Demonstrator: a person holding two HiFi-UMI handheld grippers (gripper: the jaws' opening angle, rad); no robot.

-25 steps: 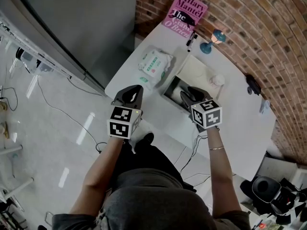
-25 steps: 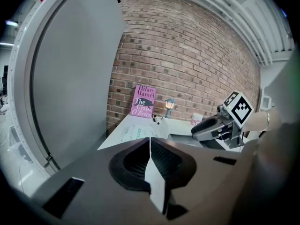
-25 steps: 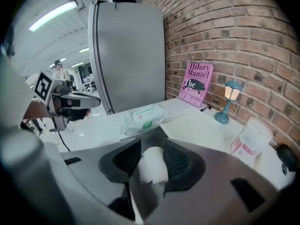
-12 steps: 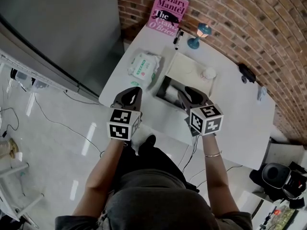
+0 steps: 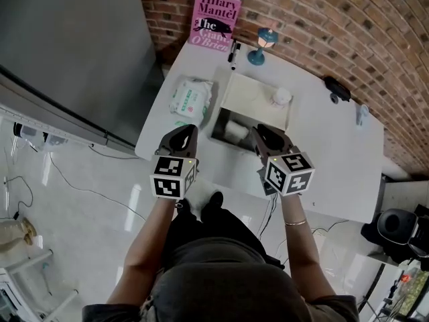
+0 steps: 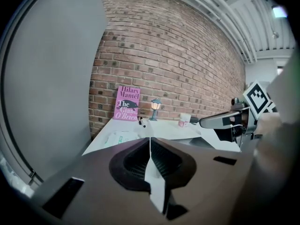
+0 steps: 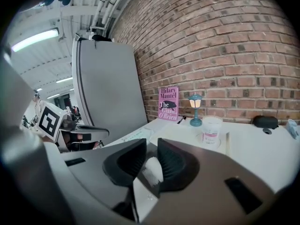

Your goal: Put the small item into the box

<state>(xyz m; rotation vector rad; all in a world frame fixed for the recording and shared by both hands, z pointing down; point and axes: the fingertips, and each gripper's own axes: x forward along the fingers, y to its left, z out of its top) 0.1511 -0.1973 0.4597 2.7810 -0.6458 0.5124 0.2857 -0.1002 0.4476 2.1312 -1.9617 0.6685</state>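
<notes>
Where the right gripper (image 7: 151, 143) holds its jaws: they have just been closing and now stand at a narrow gap, with the pads pressing on nothing.
Small white item (image 7: 152, 170): seen through that gap, just beyond and below the tips. It appears to lie already inside the box (image 5: 221, 119), not between the pads.
Handling: probably light and soft, like a wad or roll. It should squash rather than slip, so take it gently across the middle.
Left gripper (image 6: 150, 140): jaws together and empty, off to the side of the right jaws and short of the box.
Farther out: a labelled jar (image 7: 212, 130) stands on the box's open flap (image 5: 255, 99), well beyond the tips, on the desk (image 5: 322, 153).
</notes>
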